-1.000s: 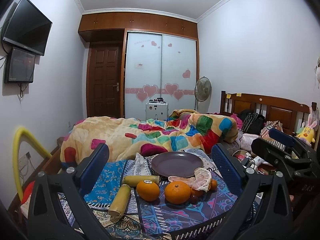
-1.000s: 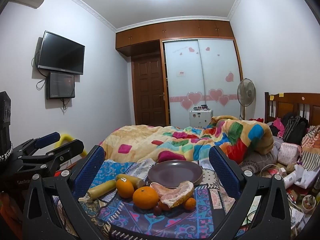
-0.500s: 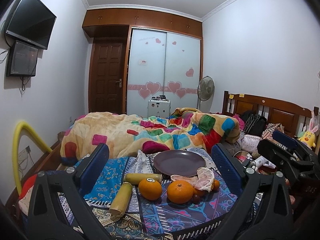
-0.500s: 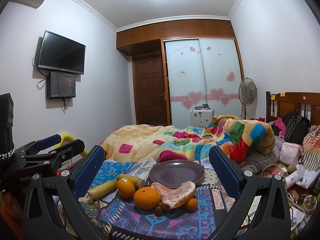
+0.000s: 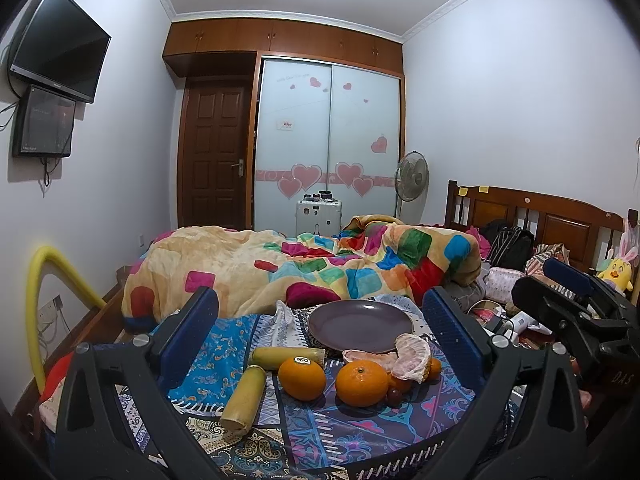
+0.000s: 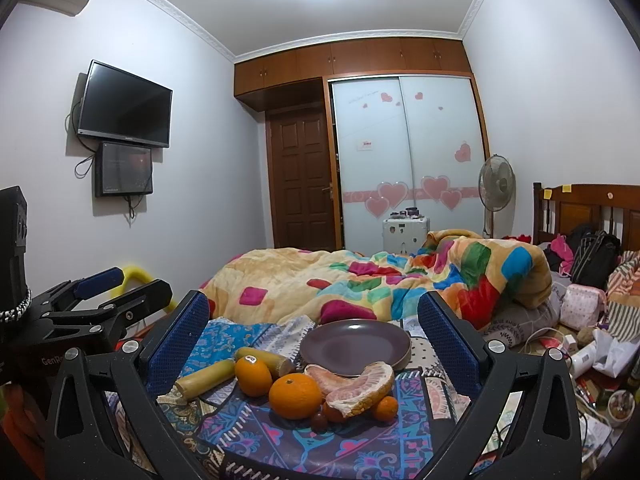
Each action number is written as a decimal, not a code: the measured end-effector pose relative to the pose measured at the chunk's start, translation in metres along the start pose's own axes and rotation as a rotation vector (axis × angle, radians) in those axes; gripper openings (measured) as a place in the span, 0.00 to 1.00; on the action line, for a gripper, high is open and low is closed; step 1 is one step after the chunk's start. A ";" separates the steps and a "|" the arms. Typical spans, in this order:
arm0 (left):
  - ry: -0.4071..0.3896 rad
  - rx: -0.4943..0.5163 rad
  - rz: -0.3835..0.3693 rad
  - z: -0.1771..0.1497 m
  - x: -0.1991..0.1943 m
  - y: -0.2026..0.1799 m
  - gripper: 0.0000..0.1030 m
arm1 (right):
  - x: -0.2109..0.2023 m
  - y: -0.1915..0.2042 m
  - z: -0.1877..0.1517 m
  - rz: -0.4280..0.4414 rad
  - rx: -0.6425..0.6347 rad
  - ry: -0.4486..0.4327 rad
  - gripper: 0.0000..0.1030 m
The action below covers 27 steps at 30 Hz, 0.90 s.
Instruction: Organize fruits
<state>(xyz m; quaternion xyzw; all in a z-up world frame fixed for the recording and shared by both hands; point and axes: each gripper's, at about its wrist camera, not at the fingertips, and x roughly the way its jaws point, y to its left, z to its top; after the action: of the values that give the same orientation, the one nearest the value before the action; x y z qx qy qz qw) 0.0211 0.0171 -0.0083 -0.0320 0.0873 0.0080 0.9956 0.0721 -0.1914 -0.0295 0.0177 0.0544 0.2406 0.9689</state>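
the fruits are all bunched at the near side of the patterned cloth (image 5: 224, 356), none of them on the purple plate (image 5: 360, 326), which sits bare just behind them. nearest the plate lie the peeled pomelo segments (image 5: 412, 356), their far edge touching or overlapping the plate's front rim; a small orange fruit (image 6: 385, 407) and a dark grape-like one (image 6: 319, 420) peek out from under them. in front stand two oranges, the stickered orange (image 5: 302, 378) to the left and the round orange (image 5: 362, 382) beside it, close but seemingly apart. two yellow-green stalks that look like sugarcane pieces, one stalk (image 5: 286, 357) lying crosswise behind the stickered orange and the other stalk (image 5: 244, 398) angled toward the camera, are out on the left. the left tool (image 5: 320, 320) is spread wide and grips nothing; the right tool (image 6: 314, 322) is likewise wide apart and bare, both hovering short of the pile, beyond which a colourful quilt (image 5: 320, 268) covers the bed. judging by this, the sorting has not begun: every piece has yet to be moved, presumably onto the plate.
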 end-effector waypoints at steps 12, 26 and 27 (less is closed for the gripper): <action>0.001 0.014 0.006 -0.001 0.001 0.000 1.00 | 0.001 0.000 -0.001 -0.003 0.000 0.002 1.00; 0.022 0.022 0.023 -0.007 0.010 0.002 1.00 | 0.011 -0.002 -0.011 -0.004 0.015 0.037 1.00; 0.029 0.025 0.029 -0.008 0.013 0.003 1.00 | 0.014 -0.003 -0.014 -0.006 0.016 0.046 1.00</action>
<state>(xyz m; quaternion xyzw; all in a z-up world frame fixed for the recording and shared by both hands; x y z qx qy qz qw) 0.0324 0.0202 -0.0191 -0.0185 0.1023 0.0209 0.9944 0.0844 -0.1874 -0.0446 0.0198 0.0786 0.2376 0.9680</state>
